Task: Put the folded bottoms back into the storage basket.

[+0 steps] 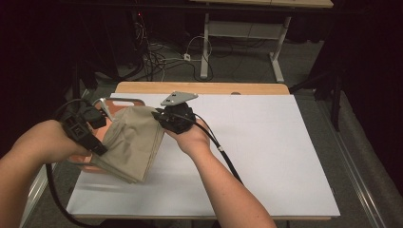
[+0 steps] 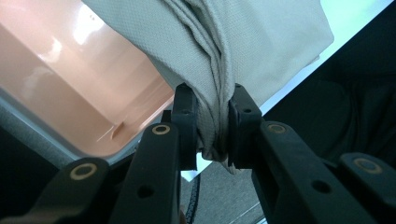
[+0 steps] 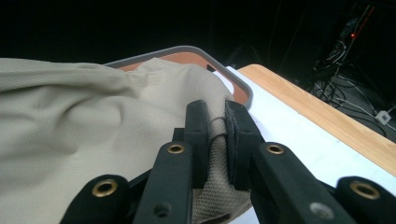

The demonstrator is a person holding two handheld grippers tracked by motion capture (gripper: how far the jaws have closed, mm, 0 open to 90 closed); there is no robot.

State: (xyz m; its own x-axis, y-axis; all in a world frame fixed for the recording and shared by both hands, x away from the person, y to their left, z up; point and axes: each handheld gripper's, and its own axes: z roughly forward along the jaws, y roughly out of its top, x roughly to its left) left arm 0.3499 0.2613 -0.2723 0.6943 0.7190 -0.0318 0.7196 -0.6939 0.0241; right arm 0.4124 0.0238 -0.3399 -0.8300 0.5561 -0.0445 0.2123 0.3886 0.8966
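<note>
beige cloth (image 1: 130,142): folded, several layers thick, held between both grippers at the left end of the desk (image 1: 266,156). lies partly over the orange tray (image 1: 119,101) with grey rim, partly over the white desk top, lower corner hanging near the front left edge.

left gripper (image 1: 102,149): fingers (image 2: 186,126) clamped on a bunched edge of the cloth, folds squeezed into a narrow rope between the pads. seen in the left gripper view with the tray's orange inside (image 2: 70,79) off to the left and cloth fanning out above the grip. held by the left hand (image 1: 52,142), cable trailing down off the desk edge.

right gripper (image 1: 157,114): fingers (image 3: 198,135) closed on the cloth's other edge, thin fold pinched between the pads, weave visible below the grip. grey three-cornered plate (image 1: 178,98) on top. held by the right hand (image 1: 192,137), forearm coming in from the bottom centre.

right gripper view: cloth (image 3: 70,130) draped wide to the left, tray rim (image 3: 196,50) showing behind it, wooden desk edge (image 3: 327,112) running off to the right beyond the white surface.

cloth surface between the two grips: slack, a few soft creases, not stretched taut. cannot tell whether the underside touches the tray floor.

behind the desk: cables (image 1: 161,57) on the floor and a second table's white legs (image 1: 205,47).
</note>
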